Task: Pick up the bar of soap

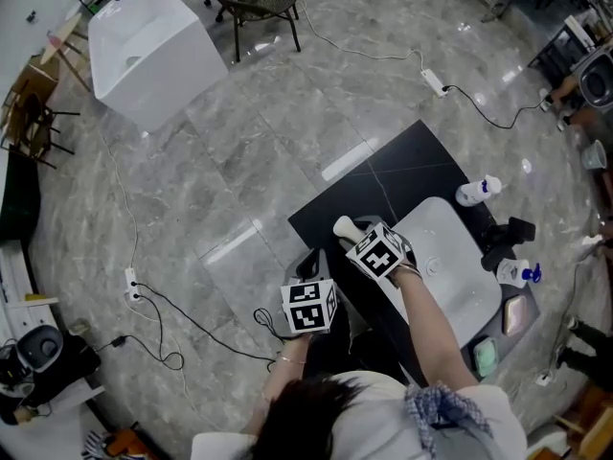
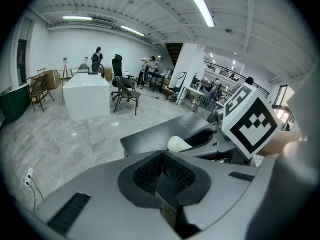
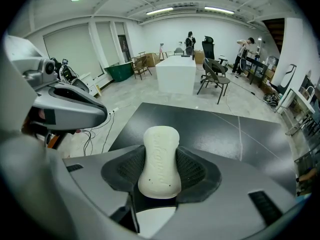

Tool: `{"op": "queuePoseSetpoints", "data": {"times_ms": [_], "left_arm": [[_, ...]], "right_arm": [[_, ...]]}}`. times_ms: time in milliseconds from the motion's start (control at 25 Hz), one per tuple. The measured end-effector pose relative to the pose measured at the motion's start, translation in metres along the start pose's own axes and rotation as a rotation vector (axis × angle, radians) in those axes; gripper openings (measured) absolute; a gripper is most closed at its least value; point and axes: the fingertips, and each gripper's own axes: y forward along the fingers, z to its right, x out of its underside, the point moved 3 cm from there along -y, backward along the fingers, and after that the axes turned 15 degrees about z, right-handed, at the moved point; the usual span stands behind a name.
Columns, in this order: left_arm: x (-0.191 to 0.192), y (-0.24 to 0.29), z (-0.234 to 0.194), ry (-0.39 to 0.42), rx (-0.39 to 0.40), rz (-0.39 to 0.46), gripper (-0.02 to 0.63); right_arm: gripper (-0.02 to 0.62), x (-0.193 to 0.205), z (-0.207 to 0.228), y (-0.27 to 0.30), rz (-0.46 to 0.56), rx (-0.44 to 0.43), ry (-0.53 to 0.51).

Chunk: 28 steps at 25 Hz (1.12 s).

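Note:
A pale cream bar of soap [image 3: 160, 160] stands upright between the ribbed pads of my right gripper [image 3: 160, 173], which is shut on it. In the head view the soap [image 1: 344, 226] pokes out past the right gripper [image 1: 351, 235] above the near-left part of the black counter [image 1: 383, 171]. My left gripper [image 2: 161, 156] is shut with nothing between its pads; it hangs beside the counter's left edge [image 1: 311, 264]. From the left gripper view the soap [image 2: 178, 143] shows just beyond, in the right gripper's jaws.
A white sink basin [image 1: 450, 266] is set into the counter. Two white bottles [image 1: 477, 192] [image 1: 517, 273] and a green pad [image 1: 486, 356] sit around it. A white tub [image 1: 153, 46], a chair [image 1: 263, 3] and floor cables [image 1: 153, 300] lie farther off.

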Motion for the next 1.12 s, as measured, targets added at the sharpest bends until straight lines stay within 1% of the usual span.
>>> {"op": "queuePoseSetpoints", "data": {"times_ms": [160, 600, 880, 960, 1120], "left_arm": [[0.003, 0.002, -0.001, 0.004, -0.005, -0.005, 0.009], [-0.005, 0.006, -0.009, 0.016, -0.006, -0.008, 0.009], [-0.004, 0.008, -0.011, 0.005, -0.007, -0.012, 0.009], [-0.005, 0.008, -0.010, 0.005, -0.006, -0.012, 0.009], [0.000, 0.008, -0.010, -0.007, 0.001, -0.030, 0.009]], "right_arm": [[0.202, 0.003, 0.000, 0.005, -0.002, -0.009, 0.005], [0.209, -0.001, -0.001, 0.010, -0.040, -0.012, -0.011], [0.213, -0.002, -0.001, 0.012, -0.086, -0.030, -0.019], [0.213, -0.003, -0.001, 0.011, -0.081, -0.027, -0.025], [0.213, -0.003, -0.001, 0.011, -0.064, -0.030, -0.003]]}}
